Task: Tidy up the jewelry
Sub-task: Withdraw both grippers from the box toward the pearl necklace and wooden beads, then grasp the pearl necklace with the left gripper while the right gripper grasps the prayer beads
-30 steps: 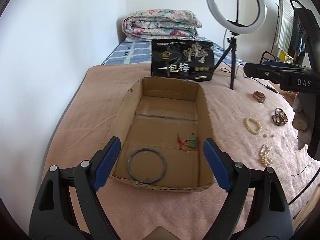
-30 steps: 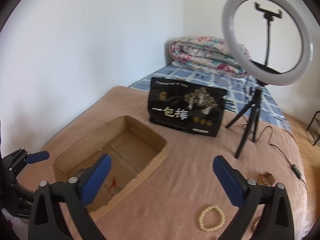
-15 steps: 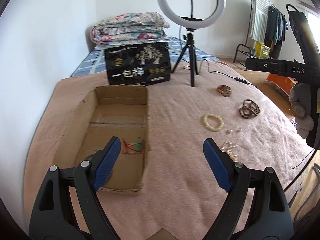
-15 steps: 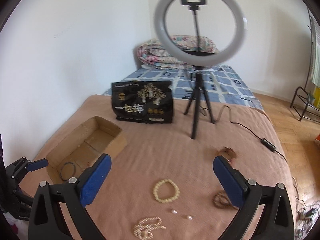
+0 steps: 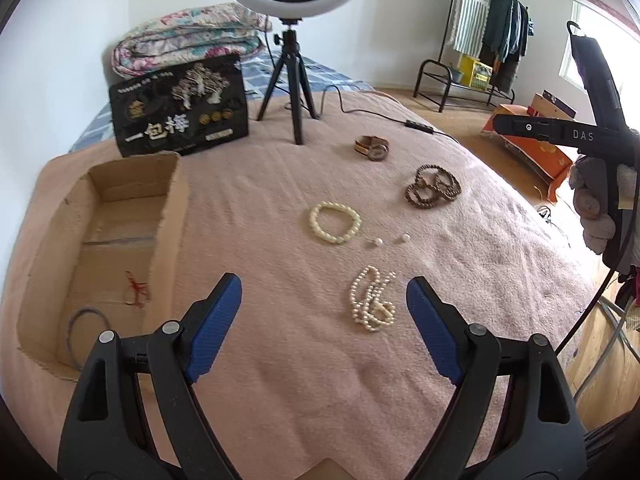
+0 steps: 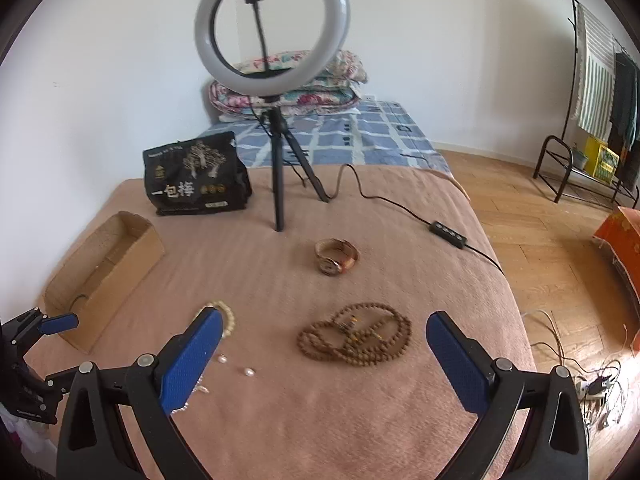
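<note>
The left claw (image 5: 324, 312), spread and empty, hovered over the pink bed blanket (image 5: 280, 380) with the tangled white pearl necklace (image 5: 373, 300) just ahead between its tips, lying lengthwise away from it, right of centre.

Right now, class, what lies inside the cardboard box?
Inside the cardboard box: a red knotted cord and a blue-grey ring. The box's near wall and the left gripper's fingers hide the near corner.

Pearl bracelet (image 5: 335, 222), heaped pearl strand (image 5: 372, 299), two loose pearls (image 5: 377, 242), brown bead necklace (image 6: 356, 335), wristwatch (image 6: 336, 256) scattered on pink blanket; cardboard box (image 5: 170, 216) holds red cord, dark ring.
</note>
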`<state>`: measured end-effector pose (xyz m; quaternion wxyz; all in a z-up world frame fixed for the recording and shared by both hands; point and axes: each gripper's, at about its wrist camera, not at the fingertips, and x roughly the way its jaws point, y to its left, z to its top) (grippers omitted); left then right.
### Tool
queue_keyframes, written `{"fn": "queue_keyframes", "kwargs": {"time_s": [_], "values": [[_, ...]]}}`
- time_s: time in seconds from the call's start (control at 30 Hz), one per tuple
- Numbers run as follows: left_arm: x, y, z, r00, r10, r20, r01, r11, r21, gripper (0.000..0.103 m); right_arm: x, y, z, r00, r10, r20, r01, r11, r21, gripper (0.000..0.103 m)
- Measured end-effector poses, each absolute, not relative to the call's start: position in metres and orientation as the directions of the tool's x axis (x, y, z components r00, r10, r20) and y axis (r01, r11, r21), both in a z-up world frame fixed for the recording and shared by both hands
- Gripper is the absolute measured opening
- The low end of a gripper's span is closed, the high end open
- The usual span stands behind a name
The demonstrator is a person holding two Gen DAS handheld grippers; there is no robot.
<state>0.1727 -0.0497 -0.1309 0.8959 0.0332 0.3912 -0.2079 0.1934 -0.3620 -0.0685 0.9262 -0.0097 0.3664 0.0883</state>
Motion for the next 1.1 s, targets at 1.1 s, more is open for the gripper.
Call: {"fn": "queue_keyframes", "kwargs": {"time_s": [1.1], "values": [[0.207,-0.101,-0.212,0.441,-0.36,-0.822,0.433,0.888,-0.156,0.074,0.275,-0.375,-0.195,0.519,0.191,-0.833,-0.136,0.981,0.14,0.102]]}}
